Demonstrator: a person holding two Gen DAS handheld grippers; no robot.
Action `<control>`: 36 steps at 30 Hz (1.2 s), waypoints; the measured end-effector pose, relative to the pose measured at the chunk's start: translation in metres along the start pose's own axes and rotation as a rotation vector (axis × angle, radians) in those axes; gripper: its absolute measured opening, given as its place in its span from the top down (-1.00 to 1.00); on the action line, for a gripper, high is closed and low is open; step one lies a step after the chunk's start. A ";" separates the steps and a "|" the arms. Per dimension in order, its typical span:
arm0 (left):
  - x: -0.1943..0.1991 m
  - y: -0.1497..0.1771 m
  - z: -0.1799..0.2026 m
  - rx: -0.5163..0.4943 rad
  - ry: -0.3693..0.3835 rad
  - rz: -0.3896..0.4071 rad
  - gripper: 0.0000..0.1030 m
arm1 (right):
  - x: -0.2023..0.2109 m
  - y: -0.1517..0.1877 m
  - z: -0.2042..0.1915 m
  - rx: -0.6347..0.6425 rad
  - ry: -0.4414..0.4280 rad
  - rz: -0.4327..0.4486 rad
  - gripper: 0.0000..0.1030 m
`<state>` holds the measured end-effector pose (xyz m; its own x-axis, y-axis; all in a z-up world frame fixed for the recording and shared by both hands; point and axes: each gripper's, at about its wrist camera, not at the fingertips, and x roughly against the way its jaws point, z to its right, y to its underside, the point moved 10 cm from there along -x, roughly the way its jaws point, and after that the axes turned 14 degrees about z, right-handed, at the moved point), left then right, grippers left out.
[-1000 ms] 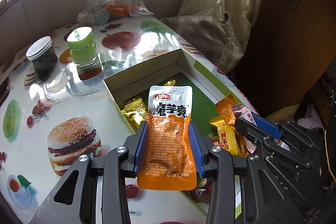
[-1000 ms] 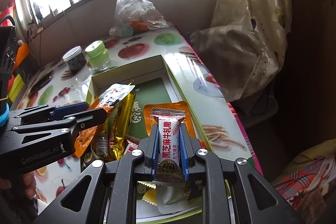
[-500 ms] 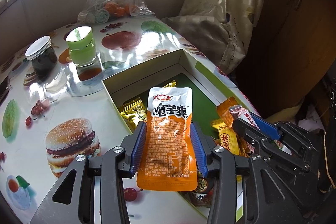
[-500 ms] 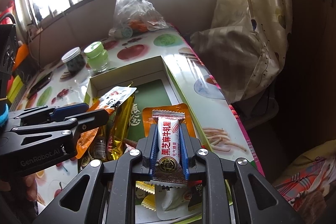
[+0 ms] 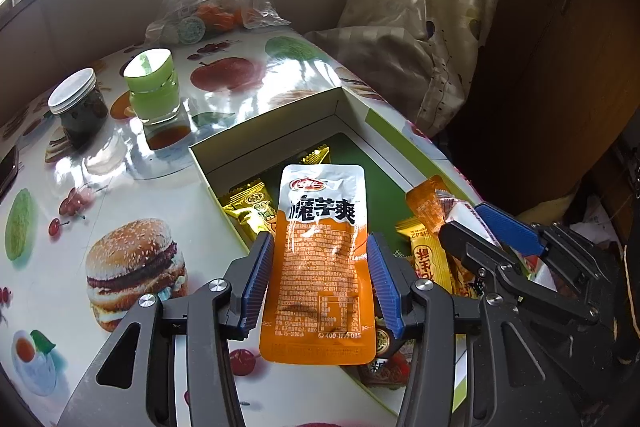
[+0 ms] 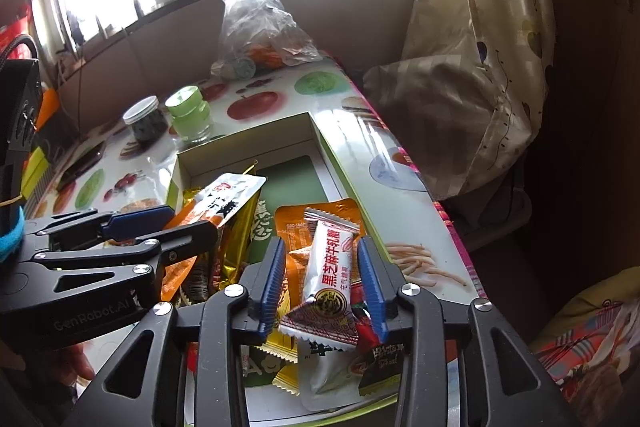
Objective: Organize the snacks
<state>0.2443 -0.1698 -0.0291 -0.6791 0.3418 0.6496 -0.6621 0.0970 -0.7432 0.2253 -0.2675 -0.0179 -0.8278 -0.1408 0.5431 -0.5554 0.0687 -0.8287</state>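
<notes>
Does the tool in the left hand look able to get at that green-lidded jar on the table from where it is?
Probably not yet. An orange snack pouch sits between the left tool's blue pads, which have just been opening, and the green-lidded jar stands farther off, past the snack box.

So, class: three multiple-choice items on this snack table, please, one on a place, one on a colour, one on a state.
1. Where does the green jar stand?
A. on the floor
B. on the table, beside the dark jar
C. on the windowsill

2. What colour is the dark jar's lid?
A. white
B. red
C. blue

3. The box is
A. taped shut
B. upside down
C. open on top

Answers: B, the two jars stand side by side on the tabletop; A, the screw lid is plainly white; C, the snacks inside show from above.
</notes>
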 end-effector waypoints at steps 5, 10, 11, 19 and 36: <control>0.005 0.002 0.002 -0.001 0.002 0.003 0.04 | 0.006 0.001 -0.001 0.003 0.003 0.006 0.21; 0.014 0.000 0.002 -0.002 -0.004 0.019 0.01 | 0.014 0.000 0.000 -0.002 0.010 0.019 0.17; 0.017 0.000 0.002 0.000 -0.006 0.024 0.01 | 0.017 0.000 0.000 -0.005 0.008 0.024 0.17; 0.038 -0.003 0.005 -0.005 -0.015 0.062 0.01 | 0.040 -0.005 -0.004 -0.009 0.023 0.062 0.15; 0.084 0.055 -0.008 -0.009 -0.101 0.080 0.01 | 0.085 0.031 -0.014 -0.018 0.081 0.072 0.07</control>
<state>0.1534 -0.1288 -0.0170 -0.7586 0.2526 0.6006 -0.6018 0.0817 -0.7944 0.1365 -0.2633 0.0045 -0.8691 -0.0544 0.4916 -0.4946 0.0940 -0.8640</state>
